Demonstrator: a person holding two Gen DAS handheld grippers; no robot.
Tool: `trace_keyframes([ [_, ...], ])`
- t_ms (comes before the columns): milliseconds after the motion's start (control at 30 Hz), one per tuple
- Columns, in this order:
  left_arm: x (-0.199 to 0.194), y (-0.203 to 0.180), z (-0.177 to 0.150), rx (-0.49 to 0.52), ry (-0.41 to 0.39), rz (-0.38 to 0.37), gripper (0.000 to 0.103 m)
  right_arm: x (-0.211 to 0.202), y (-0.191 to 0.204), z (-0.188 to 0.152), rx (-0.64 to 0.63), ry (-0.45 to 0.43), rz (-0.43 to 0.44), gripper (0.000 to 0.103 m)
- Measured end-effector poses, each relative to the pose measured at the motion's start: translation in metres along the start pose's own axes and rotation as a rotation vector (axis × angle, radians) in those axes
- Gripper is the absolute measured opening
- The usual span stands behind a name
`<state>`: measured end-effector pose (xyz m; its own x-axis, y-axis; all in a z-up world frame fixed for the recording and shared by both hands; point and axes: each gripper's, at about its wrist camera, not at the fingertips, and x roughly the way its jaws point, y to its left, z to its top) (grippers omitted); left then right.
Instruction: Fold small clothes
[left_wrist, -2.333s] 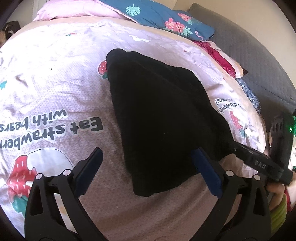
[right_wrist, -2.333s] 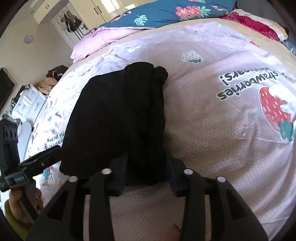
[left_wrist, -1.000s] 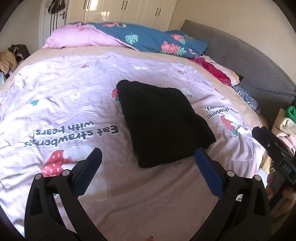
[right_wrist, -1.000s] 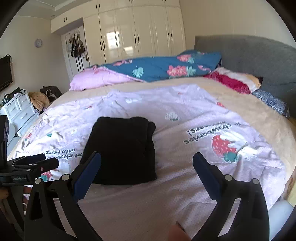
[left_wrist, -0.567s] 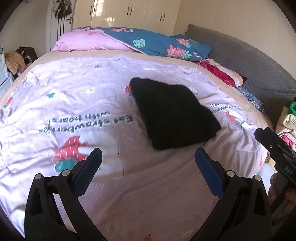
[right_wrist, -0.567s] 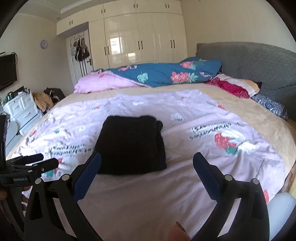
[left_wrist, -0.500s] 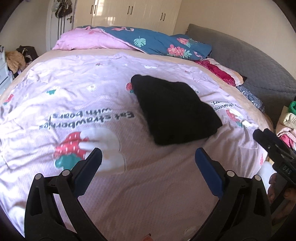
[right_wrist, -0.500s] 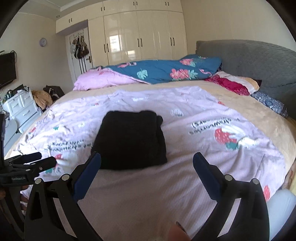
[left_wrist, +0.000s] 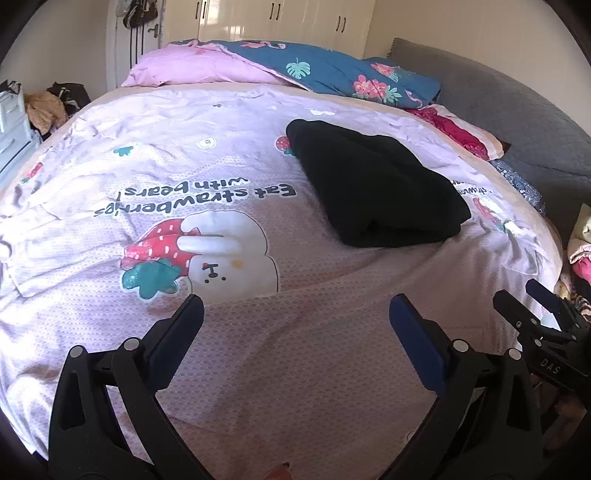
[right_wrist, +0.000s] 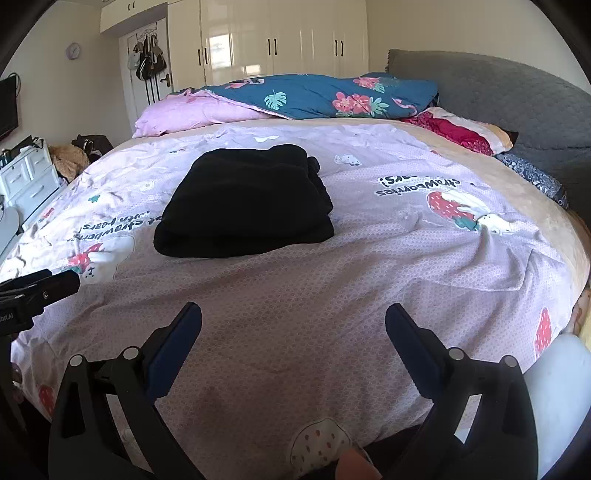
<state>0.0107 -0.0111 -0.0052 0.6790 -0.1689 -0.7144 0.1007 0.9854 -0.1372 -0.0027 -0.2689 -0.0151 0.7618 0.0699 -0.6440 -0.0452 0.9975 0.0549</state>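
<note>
Most of both views is taken up by the bed (right_wrist: 369, 295), spread with a pale lilac cover (left_wrist: 258, 350) printed with strawberries, a white bear and the words "Eat strawberries with bears!". Behind it, along the top of the right wrist view, stands a run of glossy cream wardrobe doors (right_wrist: 280, 48), and a grey padded headboard (right_wrist: 498, 85) curves down the upper right. At the far edge of the bed lie a blue floral quilt (right_wrist: 325, 96), a pink pillow (right_wrist: 192, 114) to its left and a red patterned cushion (right_wrist: 454, 133) to its right. A white chest of drawers (right_wrist: 26, 181) sits at the left edge.

The black garment (right_wrist: 243, 199) lies folded into a thick, roughly rectangular bundle on the cover, just left of centre in the right wrist view and right of centre in the upper half of the left wrist view (left_wrist: 373, 184). Nothing touches it.

My left claw (left_wrist: 295, 328) fills the bottom of its own frame, its blue-padded fingers spread wide apart over bare cover, well short of the garment. My right claw (right_wrist: 293, 332) is likewise spread wide and empty at the bottom of its frame. Each claw also shows at the edge of the other's view.
</note>
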Motion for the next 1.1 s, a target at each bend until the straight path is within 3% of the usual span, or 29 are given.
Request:
trace_keyframes([
  [1100,0.0025,-0.0029,-0.0028,-0.006,0.011,0.029,0.094,-0.0006,-0.0002,-0.0006,0.015,0.011,0.009,0.099],
])
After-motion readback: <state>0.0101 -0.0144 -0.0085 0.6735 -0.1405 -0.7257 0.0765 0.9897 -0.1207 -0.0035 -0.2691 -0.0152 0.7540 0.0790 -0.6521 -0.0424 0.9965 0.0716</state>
